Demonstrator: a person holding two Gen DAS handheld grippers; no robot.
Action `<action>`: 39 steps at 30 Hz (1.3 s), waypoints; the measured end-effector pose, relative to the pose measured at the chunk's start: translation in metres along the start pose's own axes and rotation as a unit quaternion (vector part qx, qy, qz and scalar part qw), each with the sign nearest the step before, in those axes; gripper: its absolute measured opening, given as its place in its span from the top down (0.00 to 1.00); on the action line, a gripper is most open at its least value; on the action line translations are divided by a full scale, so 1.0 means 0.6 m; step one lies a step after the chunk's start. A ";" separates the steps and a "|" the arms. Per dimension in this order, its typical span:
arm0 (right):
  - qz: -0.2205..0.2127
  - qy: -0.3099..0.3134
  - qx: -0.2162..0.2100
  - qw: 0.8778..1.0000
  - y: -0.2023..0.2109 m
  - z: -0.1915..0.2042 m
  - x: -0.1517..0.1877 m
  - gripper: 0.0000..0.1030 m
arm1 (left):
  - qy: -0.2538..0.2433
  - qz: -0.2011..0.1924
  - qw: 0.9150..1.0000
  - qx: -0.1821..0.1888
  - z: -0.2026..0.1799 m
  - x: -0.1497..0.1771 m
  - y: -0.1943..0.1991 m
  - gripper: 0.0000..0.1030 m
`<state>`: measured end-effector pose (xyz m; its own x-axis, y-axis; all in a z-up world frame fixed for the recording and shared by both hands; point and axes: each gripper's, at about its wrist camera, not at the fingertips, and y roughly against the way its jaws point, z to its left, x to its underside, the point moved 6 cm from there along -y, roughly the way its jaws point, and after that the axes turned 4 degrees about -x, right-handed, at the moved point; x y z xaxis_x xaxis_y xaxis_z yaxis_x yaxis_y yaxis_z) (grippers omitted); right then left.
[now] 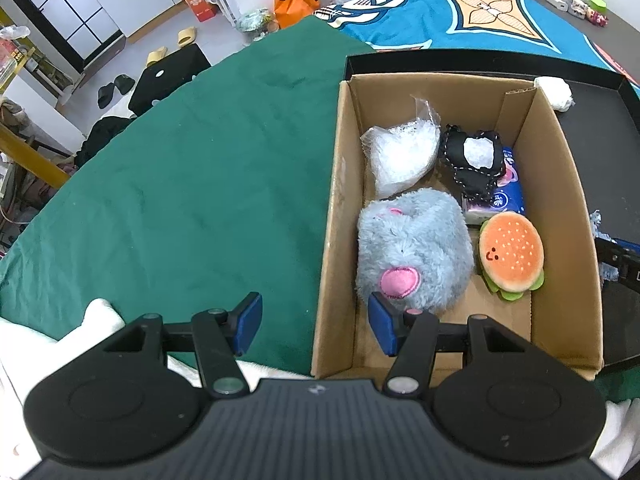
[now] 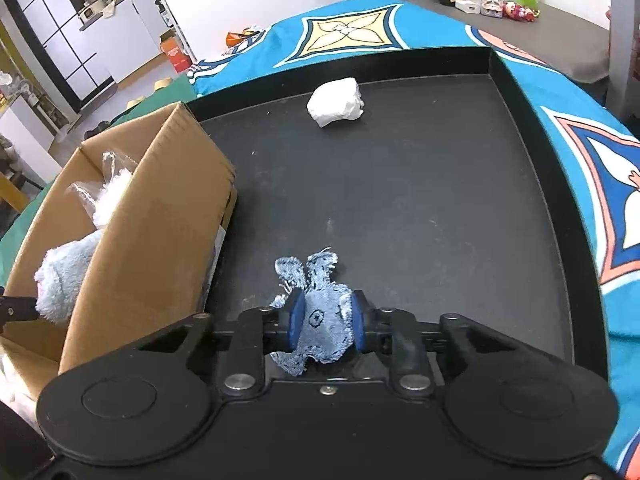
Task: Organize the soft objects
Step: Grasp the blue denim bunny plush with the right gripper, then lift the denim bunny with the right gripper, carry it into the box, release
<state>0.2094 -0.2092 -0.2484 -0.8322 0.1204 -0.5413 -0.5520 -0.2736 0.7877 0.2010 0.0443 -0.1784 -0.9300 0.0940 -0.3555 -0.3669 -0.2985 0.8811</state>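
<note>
A cardboard box (image 1: pixel 344 208) holds a grey-blue plush (image 1: pixel 416 252), a burger plush (image 1: pixel 512 256), a clear bag of white stuffing (image 1: pixel 400 152), a black pouch (image 1: pixel 476 164) and a blue tissue pack (image 1: pixel 510 196). My left gripper (image 1: pixel 314 328) is open and empty, straddling the box's near-left wall. My right gripper (image 2: pixel 326 322) is shut on a frayed denim toy (image 2: pixel 324 324) just above the black tray (image 2: pixel 400 200). A white wad (image 2: pixel 336 102) lies at the tray's far side. The box (image 2: pixel 152 208) stands left of the right gripper.
The box and tray sit on a table with a green cloth (image 1: pixel 180 180) and a blue patterned cloth (image 2: pixel 580 152). Small items (image 2: pixel 504 0) stand on a grey surface at the far right. The floor beyond holds slippers and boxes (image 1: pixel 192 0).
</note>
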 end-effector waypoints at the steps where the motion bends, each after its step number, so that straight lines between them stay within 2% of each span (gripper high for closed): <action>1: 0.000 0.000 0.000 1.000 0.003 0.000 -0.001 0.82 | 0.001 -0.002 1.000 0.000 0.002 0.001 0.003 0.45; 9: -0.011 0.006 0.001 1.000 0.032 0.000 -0.007 0.91 | 0.005 -0.012 1.000 0.004 0.010 0.005 0.018 0.45; 25: -0.062 -0.013 0.004 0.998 0.117 -0.008 -0.050 0.91 | 0.021 -0.023 0.999 0.017 0.021 0.009 0.025 0.45; 39: -0.101 0.011 -0.016 0.995 0.172 0.045 -0.093 0.91 | 0.037 -0.023 0.998 0.033 0.034 0.022 0.017 0.45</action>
<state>0.1972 -0.2183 -0.1291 -0.7033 0.1543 -0.6939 -0.7050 -0.2762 0.6532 0.1847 0.0618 -0.1680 -0.9085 0.0351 -0.4163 -0.4126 -0.2319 0.8809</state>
